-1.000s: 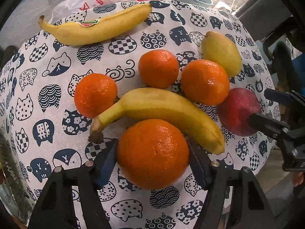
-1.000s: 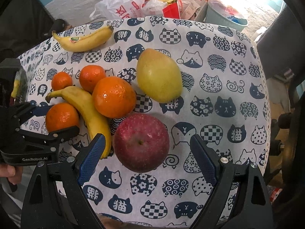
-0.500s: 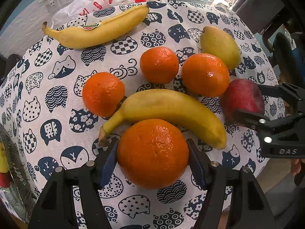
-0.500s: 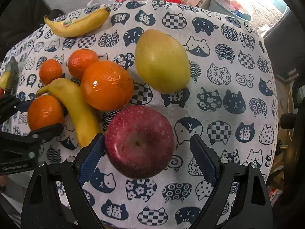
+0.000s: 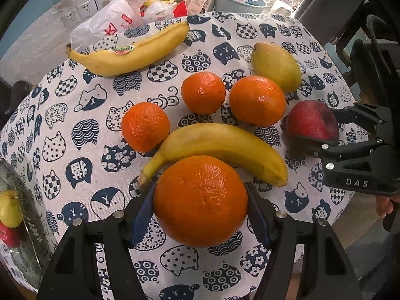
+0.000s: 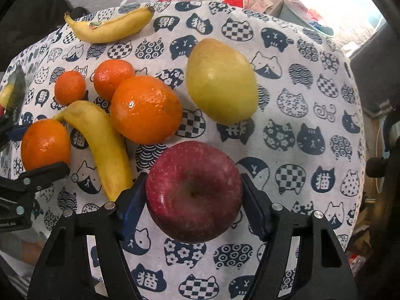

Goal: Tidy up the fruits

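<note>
1. My left gripper (image 5: 200, 210) holds the big orange (image 5: 200, 201), both blue pads pressed on its sides, near the table's front edge.
2. My right gripper (image 6: 193, 200) is closing its jaws around the apple (image 6: 193, 191); the pads meet its flanks, and I count it as gripped.
3. Just beyond the big orange lies a banana (image 5: 220, 147), curved around its far side, so close that I cannot tell whether they touch.
4. Beyond that banana sit three smaller oranges: one to the left (image 5: 145, 126), one in the middle (image 5: 203, 92), one to the right (image 5: 257, 100), which lies just beside the pear (image 5: 275, 66).
5. A second banana (image 5: 130, 52) lies well apart at the far edge of the cloth (image 5: 75, 115), with open cloth between it and the cluster.
6. The widest free room is the cloth's left part in the left view, and its right part in the right view, past the apple and pear.
7. At the far left edge a clear container (image 5: 22, 215) shows a yellow and a red fruit inside.
8. Bags (image 5: 105, 27) crowd the floor beyond the far edge.
</note>
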`<state>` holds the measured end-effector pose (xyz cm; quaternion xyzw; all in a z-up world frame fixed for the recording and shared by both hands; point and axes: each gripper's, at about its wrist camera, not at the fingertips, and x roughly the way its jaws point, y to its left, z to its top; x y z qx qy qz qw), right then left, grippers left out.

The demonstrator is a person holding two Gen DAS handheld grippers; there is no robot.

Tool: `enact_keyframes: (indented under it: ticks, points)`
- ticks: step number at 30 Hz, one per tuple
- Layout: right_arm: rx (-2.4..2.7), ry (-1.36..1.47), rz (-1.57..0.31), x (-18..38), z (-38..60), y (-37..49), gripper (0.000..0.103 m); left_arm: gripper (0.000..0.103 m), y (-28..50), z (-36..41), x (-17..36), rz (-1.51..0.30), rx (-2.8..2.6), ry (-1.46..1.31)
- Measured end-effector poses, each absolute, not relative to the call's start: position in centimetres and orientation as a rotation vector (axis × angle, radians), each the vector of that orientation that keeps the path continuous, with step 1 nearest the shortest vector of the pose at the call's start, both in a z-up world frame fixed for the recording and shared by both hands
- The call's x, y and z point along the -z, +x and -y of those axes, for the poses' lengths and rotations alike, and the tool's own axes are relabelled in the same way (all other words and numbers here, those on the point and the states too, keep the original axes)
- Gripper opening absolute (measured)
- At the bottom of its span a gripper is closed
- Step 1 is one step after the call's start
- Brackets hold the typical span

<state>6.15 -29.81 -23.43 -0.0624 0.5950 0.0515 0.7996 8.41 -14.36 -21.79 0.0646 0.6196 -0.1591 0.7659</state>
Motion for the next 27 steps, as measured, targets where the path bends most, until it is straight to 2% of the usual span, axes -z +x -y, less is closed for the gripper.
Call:
enact_keyframes:
  ticks: [27]
  points:
    - [-0.15, -0.157, -1.024, 13.3, 27.5, 3.9, 0.071, 0.07, 5.8, 11.6, 14.0, -1.171, 0.321, 0.144]
